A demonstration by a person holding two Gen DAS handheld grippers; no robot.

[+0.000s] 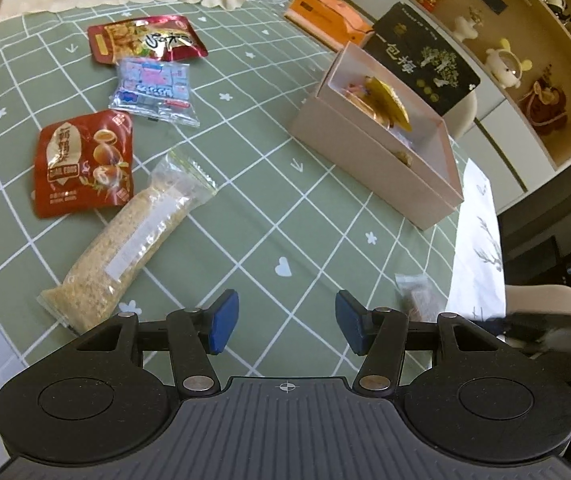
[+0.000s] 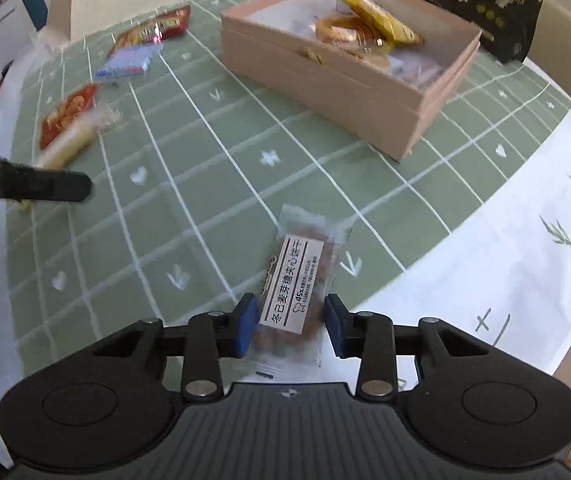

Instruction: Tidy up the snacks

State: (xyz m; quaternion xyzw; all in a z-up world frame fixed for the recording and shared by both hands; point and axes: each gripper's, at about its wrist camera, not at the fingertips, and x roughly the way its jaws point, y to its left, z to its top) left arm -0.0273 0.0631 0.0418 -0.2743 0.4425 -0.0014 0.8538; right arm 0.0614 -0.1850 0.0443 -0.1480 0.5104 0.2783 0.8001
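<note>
A pink open box [image 1: 369, 152] stands on the green checked tablecloth and holds a yellow packet [image 1: 389, 100] and other snacks; it also shows in the right wrist view [image 2: 325, 76]. My left gripper [image 1: 287, 326] is open and empty above the cloth. A long clear pack of grain snack [image 1: 125, 248] lies left of it. My right gripper [image 2: 289, 326] is open, its blue pads on either side of a clear biscuit packet [image 2: 297, 288] with a white label, lying at the cloth's edge. The packet also shows in the left wrist view [image 1: 417, 296].
A red egg pouch [image 1: 83, 164], a blue-and-clear candy bag [image 1: 155, 90] and a red snack pouch [image 1: 147, 38] lie at the left. A black box [image 1: 421, 60] and an orange box [image 1: 325, 16] stand behind the pink box. Shelves with figurines are at right.
</note>
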